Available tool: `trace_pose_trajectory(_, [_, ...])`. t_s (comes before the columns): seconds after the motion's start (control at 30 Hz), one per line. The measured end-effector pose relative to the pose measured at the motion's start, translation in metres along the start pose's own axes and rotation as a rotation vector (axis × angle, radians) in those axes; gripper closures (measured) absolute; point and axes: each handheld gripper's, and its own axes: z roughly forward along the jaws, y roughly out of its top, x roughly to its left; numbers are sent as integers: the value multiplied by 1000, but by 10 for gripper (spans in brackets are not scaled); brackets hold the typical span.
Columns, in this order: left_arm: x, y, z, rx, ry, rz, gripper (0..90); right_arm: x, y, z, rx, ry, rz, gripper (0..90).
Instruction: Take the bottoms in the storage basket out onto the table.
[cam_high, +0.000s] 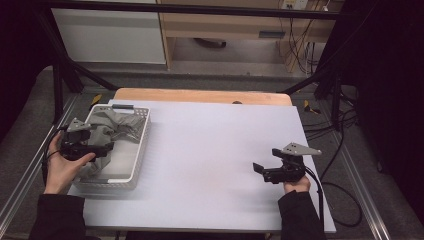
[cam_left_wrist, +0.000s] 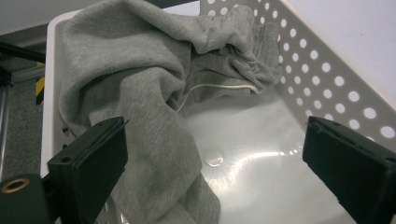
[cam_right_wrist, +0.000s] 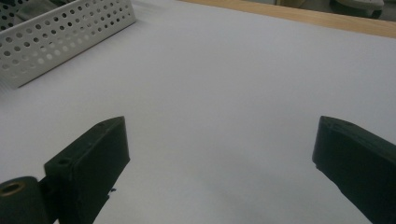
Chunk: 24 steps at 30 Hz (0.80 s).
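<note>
A crumpled grey garment (cam_high: 112, 127) lies in a white perforated basket (cam_high: 141, 145) at the table's left side. In the left gripper view the grey garment (cam_left_wrist: 140, 84) drapes over the basket's far and left walls, with bare basket floor (cam_left_wrist: 252, 158) to its right. My left gripper (cam_high: 102, 149) hovers over the basket's near left part, jaws wide apart and empty (cam_left_wrist: 215, 163), the garment's lower fold passing between them. My right gripper (cam_high: 261, 170) stands open above the bare white table at the right, nothing between its jaws (cam_right_wrist: 219, 158).
The white table top (cam_high: 210, 150) spreads between the basket and my right gripper. A wooden strip (cam_high: 200, 95) edges the table's far side. Black frame struts (cam_high: 65, 75) rise at the far corners, and cables (cam_high: 345, 145) hang off the right. The basket's wall (cam_right_wrist: 60, 37) appears far left in the right gripper view.
</note>
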Motion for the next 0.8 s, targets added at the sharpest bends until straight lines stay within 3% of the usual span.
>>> trace_pose_trajectory(0.23, [4, -1, 2, 12, 39, -2, 112, 0, -1, 1, 5, -1, 2, 41])
trace_pose_trajectory(0.3, [5, -2, 4, 26, 71, 6, 152, 0, -1, 1, 2, -3, 3, 42])
trace_pose_trajectory(0.5, [6, -2, 6, 31, 89, 14, 217, 0, 0, 0, 1, -2, 3, 42])
trace_pose_trajectory(0.8, [7, 0, 16, 75, 112, 23, 303, -1, -1, 1, 6, -4, 6, 42])
